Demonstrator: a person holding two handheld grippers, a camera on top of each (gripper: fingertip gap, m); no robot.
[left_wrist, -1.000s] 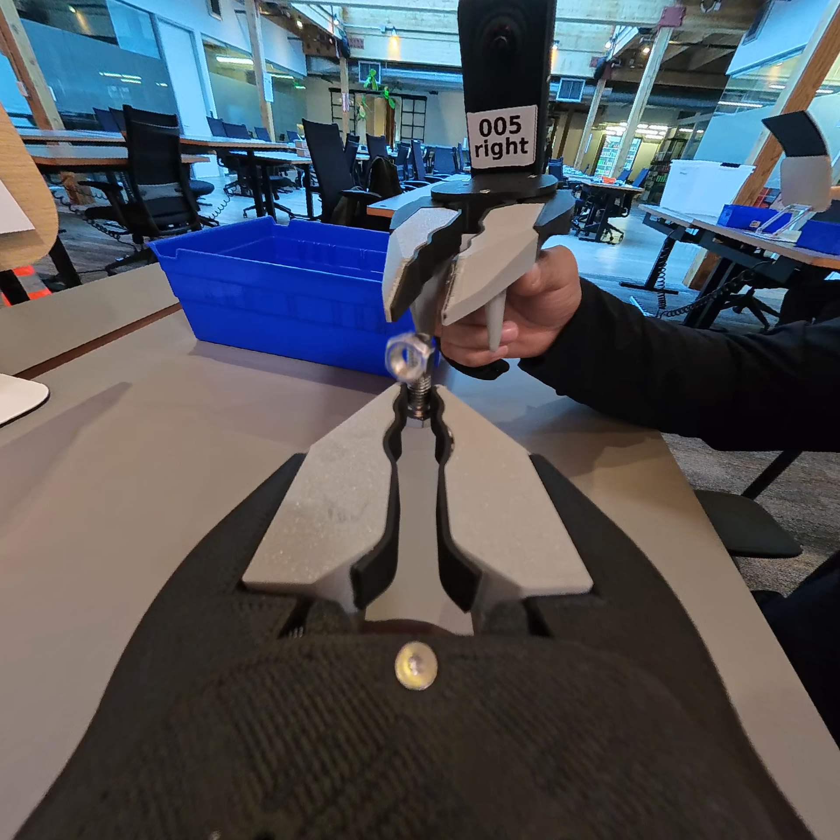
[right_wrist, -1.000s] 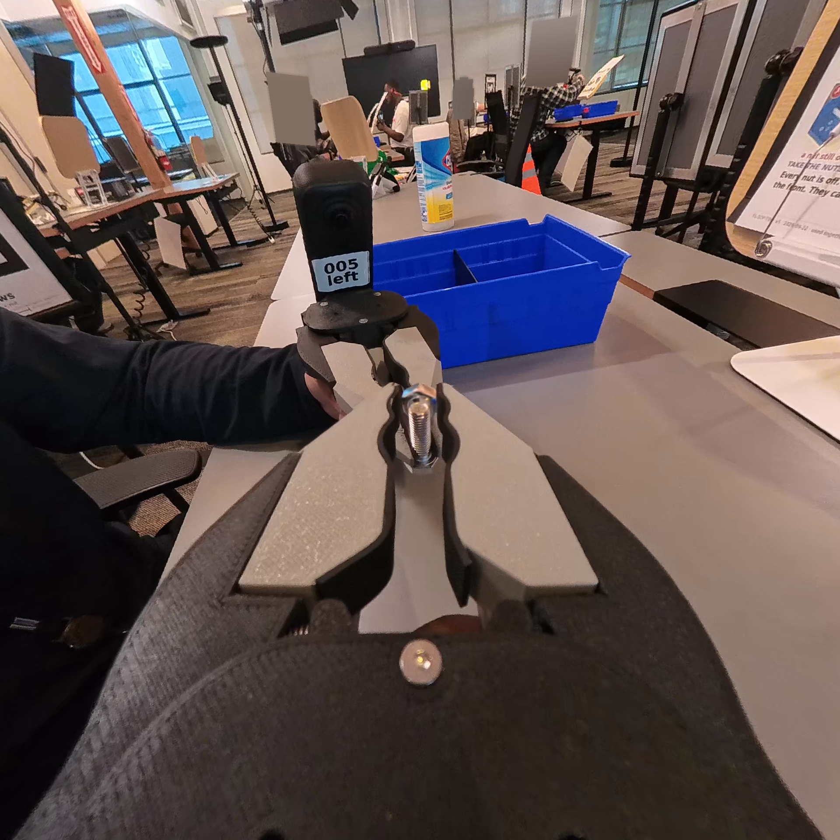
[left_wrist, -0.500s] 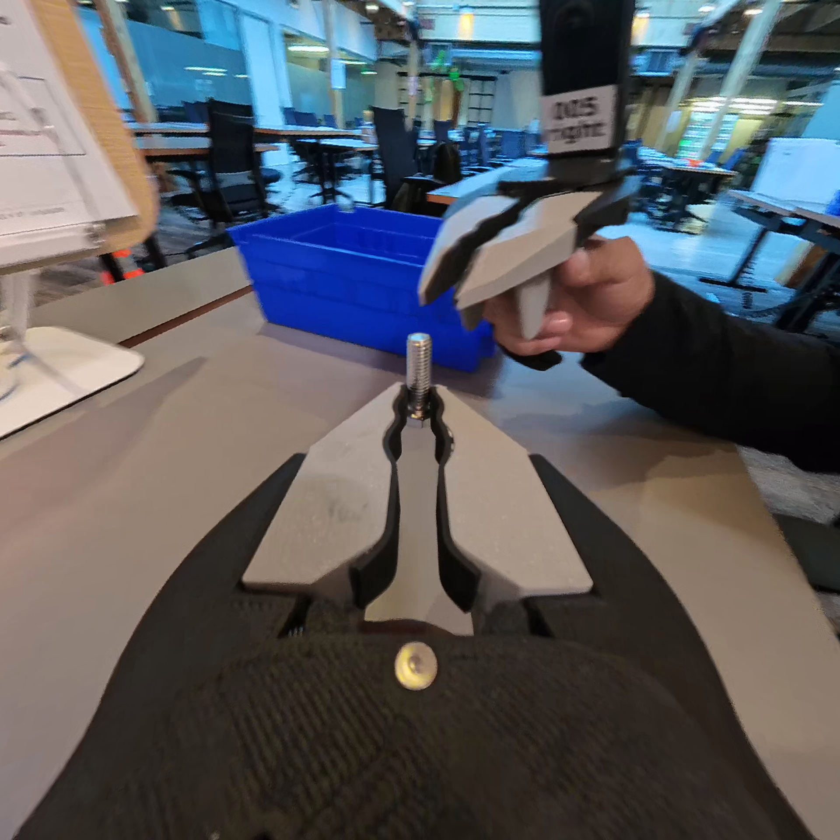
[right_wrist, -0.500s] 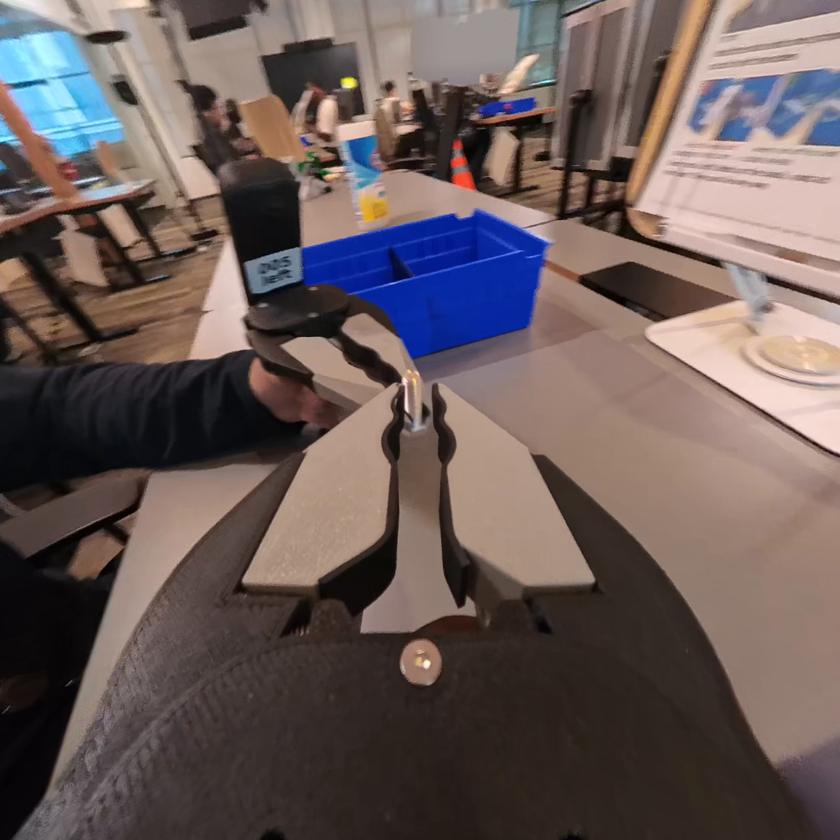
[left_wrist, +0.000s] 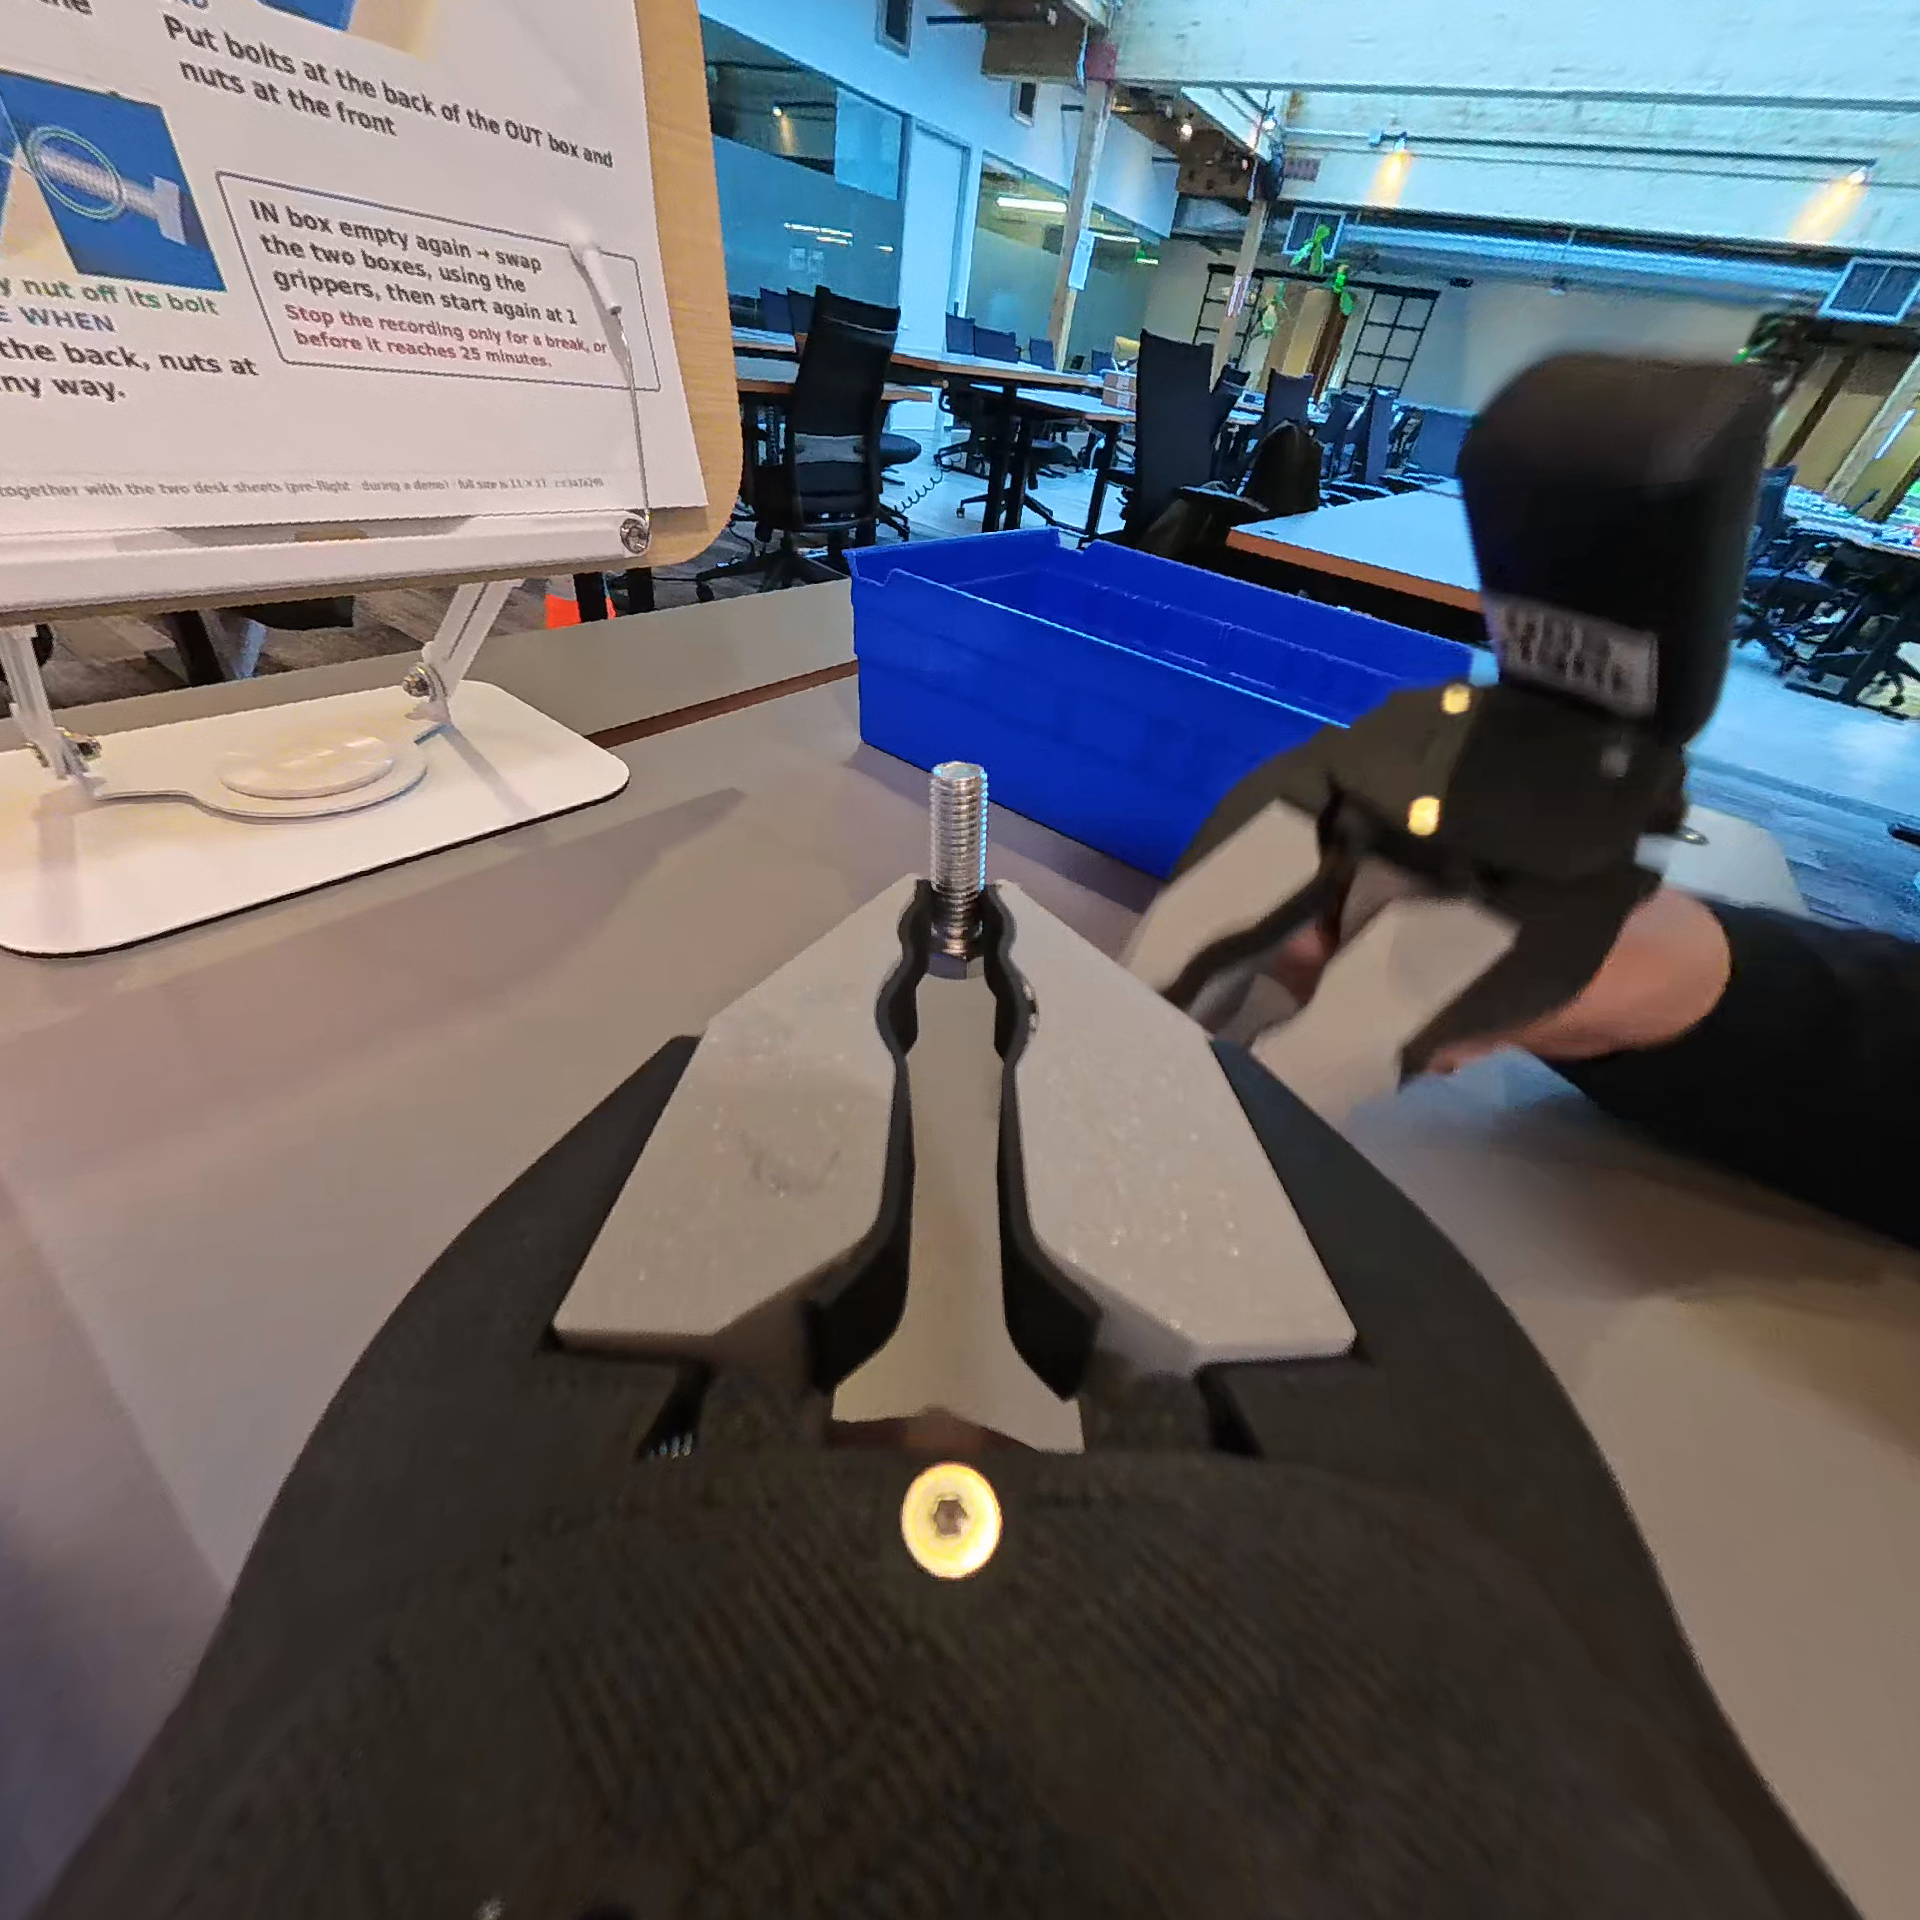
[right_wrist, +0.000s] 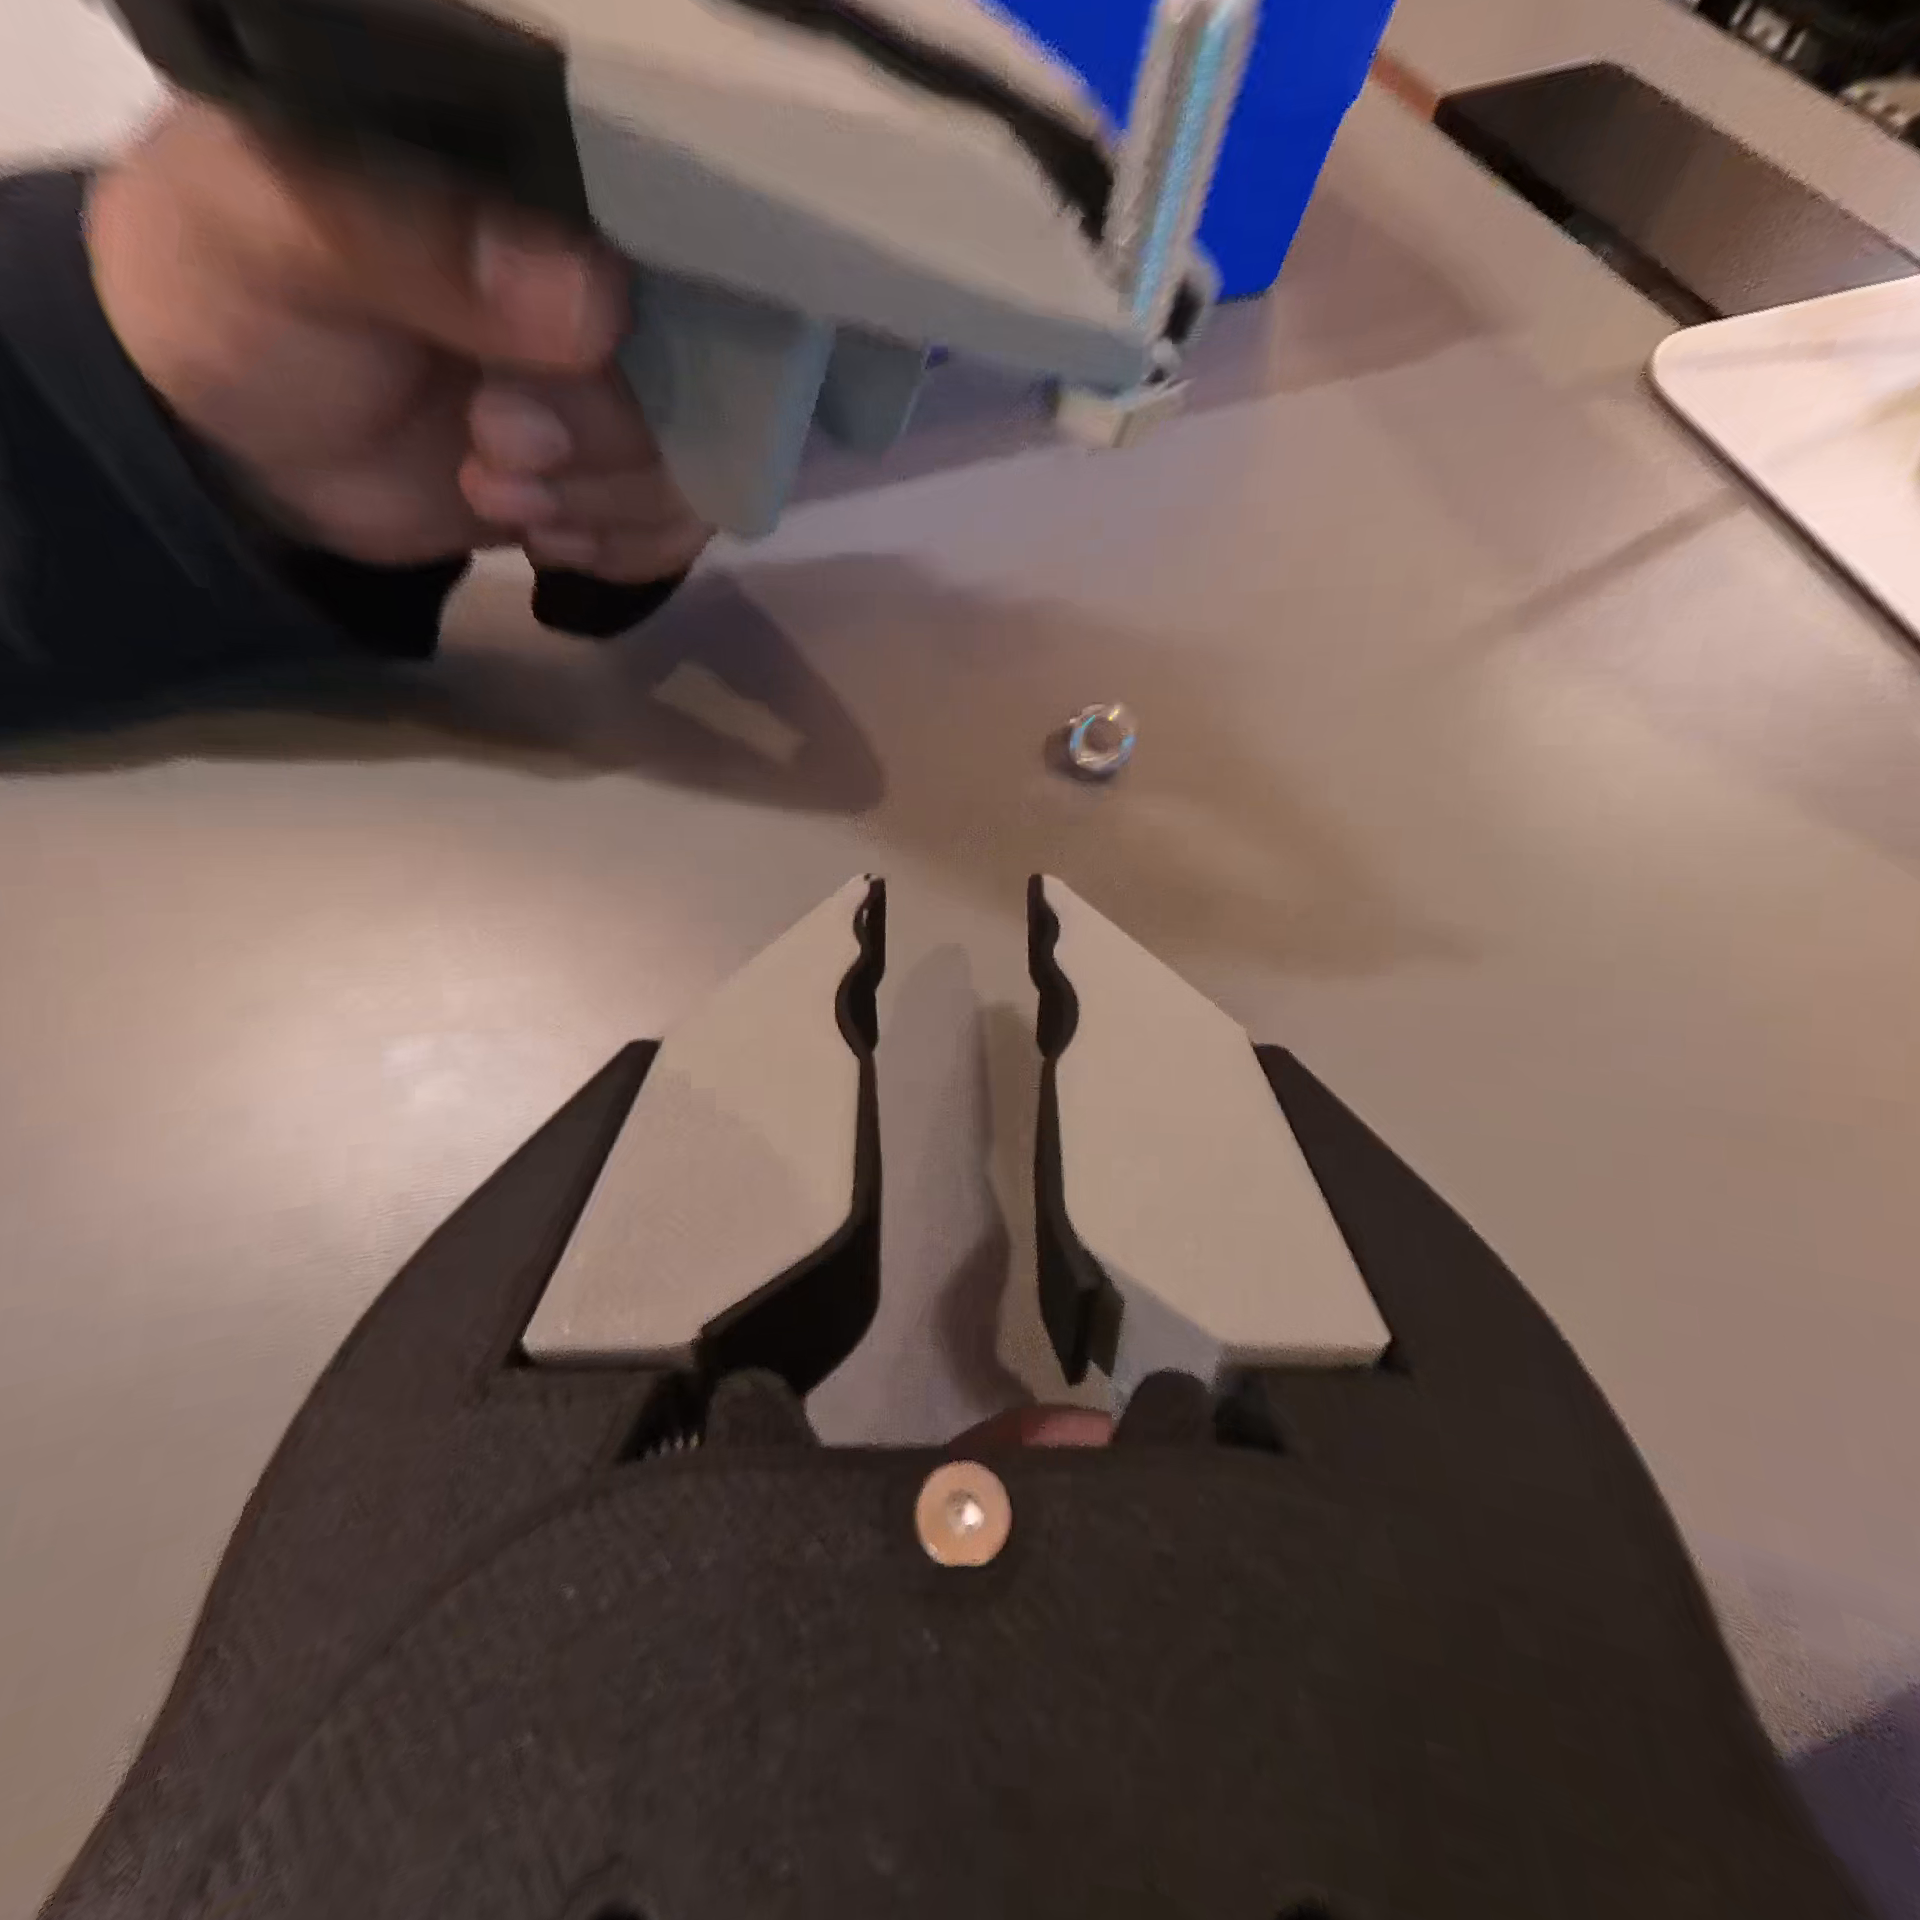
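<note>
My left gripper (left_wrist: 956, 925) is shut on a silver bolt (left_wrist: 957, 821) that stands upright, threaded end up, with its head between the tips. The bolt also shows, blurred, in the right wrist view (right_wrist: 1158, 208), held by the left gripper above the table. My right gripper (right_wrist: 951, 894) is open and empty, pointing down at the grey table (right_wrist: 1351, 623). A silver nut (right_wrist: 1093, 740) lies loose on the table just ahead of its tips. In the left wrist view the right gripper (left_wrist: 1226, 956) is blurred at the right, low over the table.
A blue divided bin (left_wrist: 1091, 665) stands at the back of the table. A white stand (left_wrist: 312, 779) holding a printed sheet on a wooden board (left_wrist: 343, 260) is at the left. A dark flat pad (right_wrist: 1662, 187) lies beyond the nut. The tips of one gripper are about 9 cm away from the tips of the other.
The nut has come off the bolt and now lies on the table. My right gripper has opened, dropped low and tilted down. My left gripper has kept the bolt and swung left.
</note>
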